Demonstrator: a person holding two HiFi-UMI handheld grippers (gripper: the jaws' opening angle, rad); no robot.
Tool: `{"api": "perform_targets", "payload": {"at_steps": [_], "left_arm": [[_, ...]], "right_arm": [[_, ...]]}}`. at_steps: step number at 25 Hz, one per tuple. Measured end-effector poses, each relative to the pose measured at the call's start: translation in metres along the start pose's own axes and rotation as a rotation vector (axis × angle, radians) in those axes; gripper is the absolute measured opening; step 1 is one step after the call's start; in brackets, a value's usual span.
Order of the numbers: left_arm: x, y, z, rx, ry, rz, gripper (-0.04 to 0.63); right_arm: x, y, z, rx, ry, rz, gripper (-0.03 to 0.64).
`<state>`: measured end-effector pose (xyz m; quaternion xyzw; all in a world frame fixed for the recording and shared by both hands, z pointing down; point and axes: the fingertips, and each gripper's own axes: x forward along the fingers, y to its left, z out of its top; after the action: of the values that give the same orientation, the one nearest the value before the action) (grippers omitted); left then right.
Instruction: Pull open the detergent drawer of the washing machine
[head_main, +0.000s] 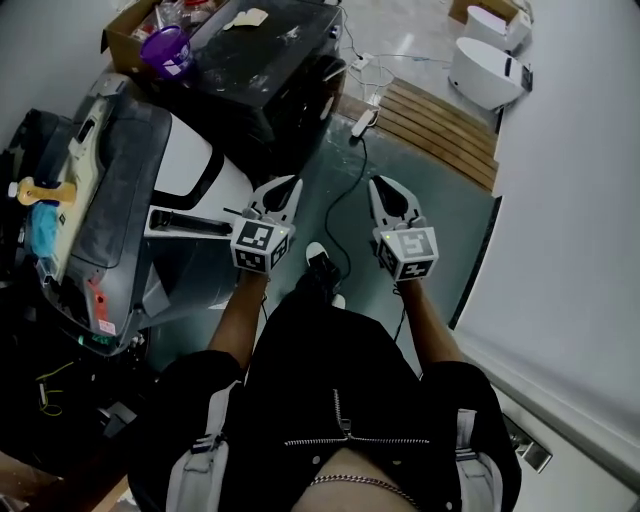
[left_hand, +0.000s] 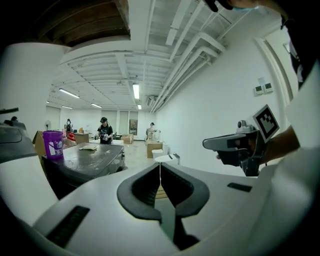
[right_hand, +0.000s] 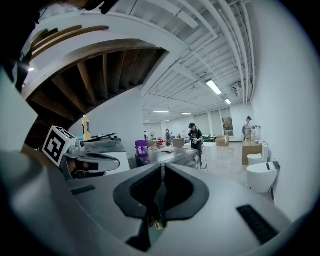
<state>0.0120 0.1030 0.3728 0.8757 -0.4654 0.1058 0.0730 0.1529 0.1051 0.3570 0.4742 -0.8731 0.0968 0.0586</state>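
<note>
White washing machine (head_main: 190, 160), left of left claw (head_main: 290, 186)

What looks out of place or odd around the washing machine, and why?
A white tray, seemingly the detergent drawer, juts out of the washing machine already, though the left gripper and right gripper hang clear of it, jaws shut and empty. A black cable also trails loose across the floor.

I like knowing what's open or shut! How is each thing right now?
Left gripper: shut, empty.
Right gripper: shut, empty.
Detergent drawer: looks pulled out.
Purple bucket: upright.
Yellow bottle: upright.
Cardboard box: open on top.
</note>
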Motion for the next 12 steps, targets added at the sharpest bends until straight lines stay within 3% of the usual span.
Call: {"api": "perform_targets", "payload": {"at_steps": [12], "left_arm": [[0.062,0.107,0.013,-0.086,-0.022,0.051,0.021]], "right_arm": [[0.148,-0.009,0.037,-0.049,0.042,0.105,0.015]]}}
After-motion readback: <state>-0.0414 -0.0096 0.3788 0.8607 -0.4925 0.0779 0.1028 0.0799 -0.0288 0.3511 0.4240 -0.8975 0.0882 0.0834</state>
